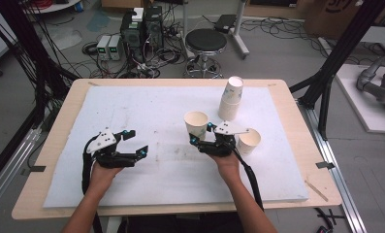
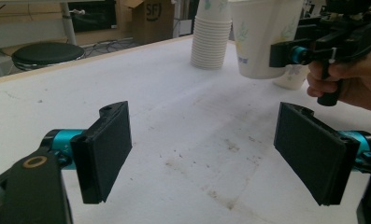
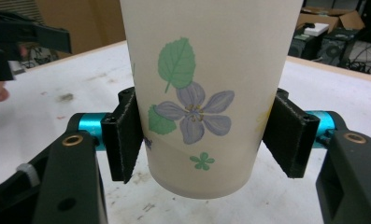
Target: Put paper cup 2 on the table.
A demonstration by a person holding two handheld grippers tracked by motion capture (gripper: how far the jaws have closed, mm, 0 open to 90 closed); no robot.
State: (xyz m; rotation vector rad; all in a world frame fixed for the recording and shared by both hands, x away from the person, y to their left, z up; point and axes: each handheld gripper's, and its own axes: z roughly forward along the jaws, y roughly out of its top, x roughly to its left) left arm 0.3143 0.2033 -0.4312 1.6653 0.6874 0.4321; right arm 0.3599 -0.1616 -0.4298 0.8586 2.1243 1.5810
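Observation:
My right gripper (image 1: 200, 134) is shut on a white paper cup (image 1: 196, 122) printed with a purple flower and green leaves (image 3: 206, 93). Its two black pads (image 3: 124, 135) press the cup's lower sides, and the cup hangs upright just above the white board (image 1: 132, 104). From the left gripper view the held cup (image 2: 260, 37) is at the upper right. My left gripper (image 1: 137, 141) rests low over the board's left half, its jaws wide open (image 2: 204, 154) with nothing between them. A second single cup (image 1: 249, 141) stands just right of the right gripper.
A tall stack of paper cups (image 1: 231, 99) stands behind the held cup, toward the board's far right (image 2: 211, 37). The board lies on a wooden table (image 1: 59, 121). A black stool (image 1: 205, 41) and computer boxes (image 1: 141, 29) stand on the floor beyond the far edge.

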